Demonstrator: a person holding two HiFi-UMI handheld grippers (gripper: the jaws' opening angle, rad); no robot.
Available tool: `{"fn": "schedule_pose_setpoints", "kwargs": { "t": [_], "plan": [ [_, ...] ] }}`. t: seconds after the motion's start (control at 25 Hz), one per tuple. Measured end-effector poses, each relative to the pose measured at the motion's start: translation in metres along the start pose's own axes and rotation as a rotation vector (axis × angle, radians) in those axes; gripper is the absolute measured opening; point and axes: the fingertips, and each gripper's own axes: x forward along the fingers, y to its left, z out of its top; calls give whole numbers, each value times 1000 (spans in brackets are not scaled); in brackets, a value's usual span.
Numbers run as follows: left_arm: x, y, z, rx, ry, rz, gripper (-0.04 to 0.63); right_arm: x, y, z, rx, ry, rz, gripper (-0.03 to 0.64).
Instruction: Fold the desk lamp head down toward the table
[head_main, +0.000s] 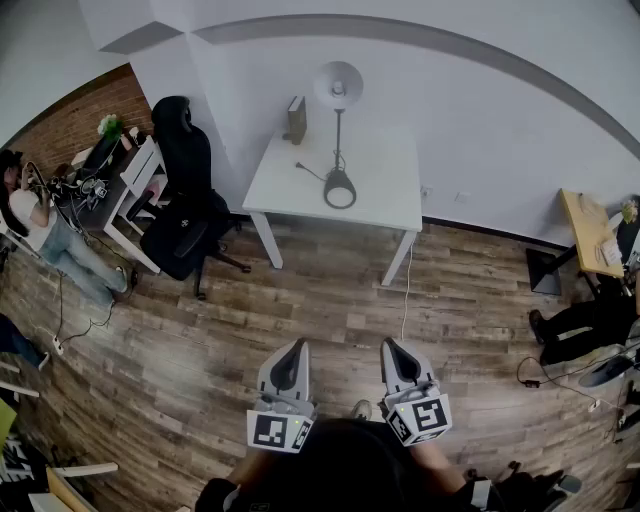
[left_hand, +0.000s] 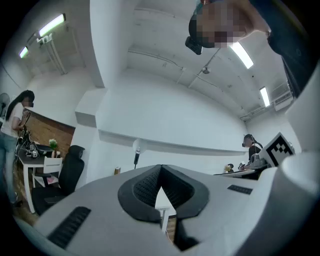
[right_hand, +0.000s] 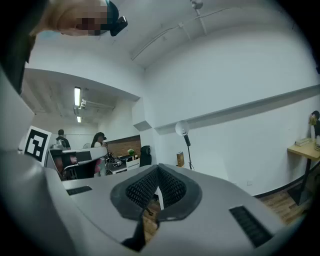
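A desk lamp (head_main: 338, 130) stands upright on a white table (head_main: 385, 195) far ahead, with a round white head at the top, a thin black stem and a ring base. It also shows small in the distance as the lamp (left_hand: 136, 151) in the left gripper view and the lamp (right_hand: 184, 136) in the right gripper view. My left gripper (head_main: 297, 348) and right gripper (head_main: 391, 347) are held close to my body over the wood floor, well short of the table. Both are shut and hold nothing.
A brown box (head_main: 296, 120) stands at the table's back left. A black office chair (head_main: 186, 200) sits left of the table beside a cluttered desk (head_main: 120, 180) where a person (head_main: 40, 225) stands. A wooden desk (head_main: 590, 232) is at the right. A cable (head_main: 405, 290) hangs from the table.
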Motion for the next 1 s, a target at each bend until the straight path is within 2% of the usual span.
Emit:
{"fn": "schedule_pose_setpoints", "kwargs": {
  "t": [0.6,1.0],
  "plan": [
    [2,-2,1,-7,-5,-8,22,0,2,4,2,-13,6,11],
    [-7,20,1,-11,1,5,23,14,21,2,1,-11,16,11]
  ]
}}
